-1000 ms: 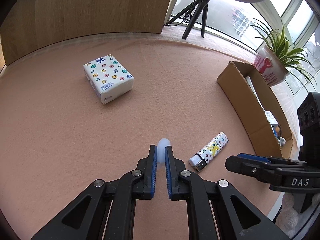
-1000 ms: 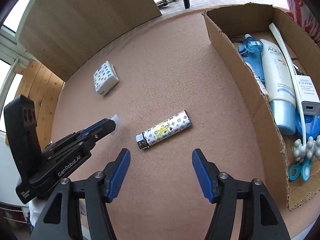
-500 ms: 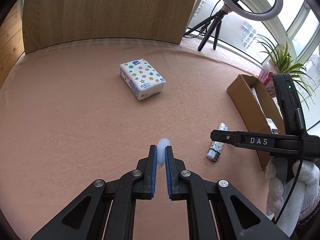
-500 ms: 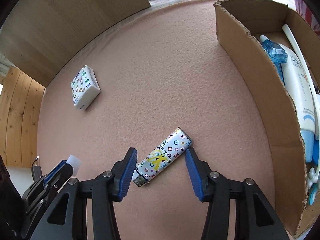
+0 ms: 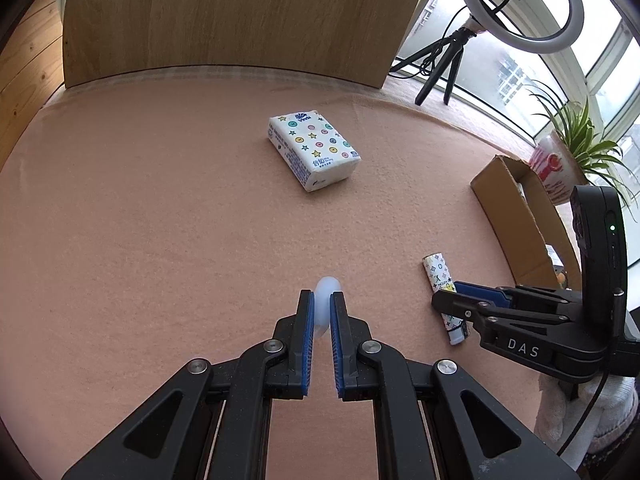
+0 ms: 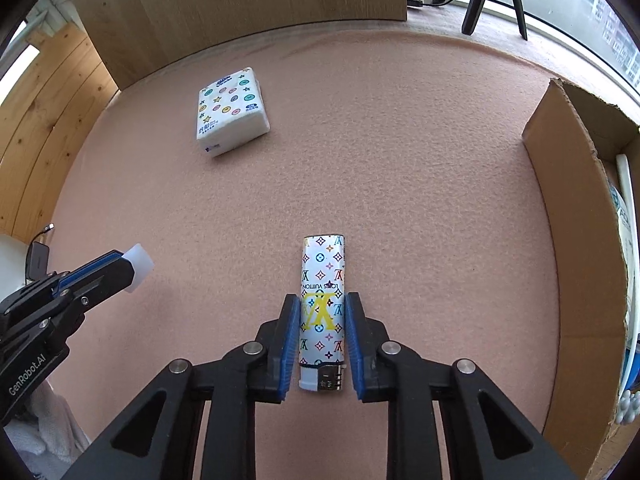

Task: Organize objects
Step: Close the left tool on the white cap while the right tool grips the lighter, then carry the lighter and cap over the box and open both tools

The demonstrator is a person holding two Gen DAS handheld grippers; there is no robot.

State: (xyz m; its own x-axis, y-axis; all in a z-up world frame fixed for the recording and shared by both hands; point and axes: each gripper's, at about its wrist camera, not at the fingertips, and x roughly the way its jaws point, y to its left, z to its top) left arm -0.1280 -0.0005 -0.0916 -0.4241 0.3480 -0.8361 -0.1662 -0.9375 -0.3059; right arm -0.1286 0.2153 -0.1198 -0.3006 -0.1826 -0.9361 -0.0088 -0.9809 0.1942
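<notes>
The right claw [image 6: 320, 312] straddles the lighter [image 6: 322, 300], its blue pads drawn in narrow against the lighter's two long sides near mid-length. Whether they already squeeze it or only touch cannot be told, and the lighter appears to lie flat on the pink table [image 6: 400, 160].

To do this step well, the pads should meet the two long flat sides squarely, close firmly, and the lift should go straight up so the smooth casing does not twist or slide out. The grip sits a little toward the metal end, which looks balanced enough. From there, the likely destination is the cardboard box [image 6: 576, 264] at the right edge of the frame, where other items already lie; its near wall has to be cleared before lowering.

In the right wrist view the lighter sits in the lower centre, its long axis running straight up and down the frame, in line with the claw's fingers. The metal end points to the bottom of the frame, toward the camera; the plain end points up.

The left claw [image 5: 322, 306], low in the centre of its own view, is narrow and holds a small pale translucent piece [image 5: 325, 292] above the table. A tissue pack [image 6: 231, 114] lies in the upper left, well apart from the lighter.
</notes>
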